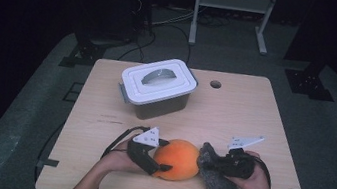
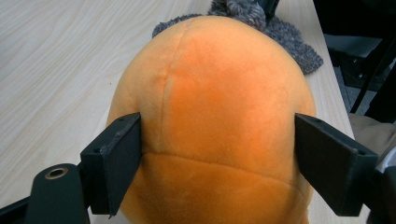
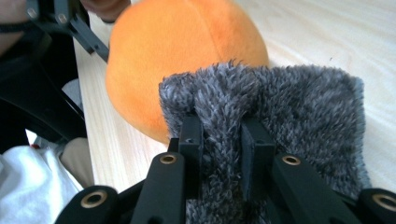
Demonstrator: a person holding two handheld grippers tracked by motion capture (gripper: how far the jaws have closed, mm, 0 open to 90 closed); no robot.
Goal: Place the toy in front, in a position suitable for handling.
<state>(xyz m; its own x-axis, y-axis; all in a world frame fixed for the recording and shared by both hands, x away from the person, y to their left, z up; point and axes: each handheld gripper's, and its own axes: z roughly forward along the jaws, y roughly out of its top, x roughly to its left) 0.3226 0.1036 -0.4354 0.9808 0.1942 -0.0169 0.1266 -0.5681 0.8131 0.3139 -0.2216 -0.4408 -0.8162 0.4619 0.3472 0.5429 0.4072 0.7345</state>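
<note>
A round orange plush (image 1: 181, 160) lies on the wooden table (image 1: 254, 117) near its front edge. My left gripper (image 1: 162, 162) comes at it from the left, and its jaws press on both sides of the plush (image 2: 219, 93), spread wide around it (image 2: 218, 144). Touching the plush on its right lies a grey fuzzy cloth (image 1: 217, 187). My right gripper (image 1: 213, 163) is shut on a raised fold of that cloth (image 3: 299, 107), with the pile bunched between the narrow jaws (image 3: 220, 135). Behind the fold sits the orange plush (image 3: 177, 46).
A grey bin with a shut white lid (image 1: 157, 85) stands at the back left of the table. A small round hole (image 1: 215, 84) is in the tabletop behind it to the right. The front edge lies just under both hands.
</note>
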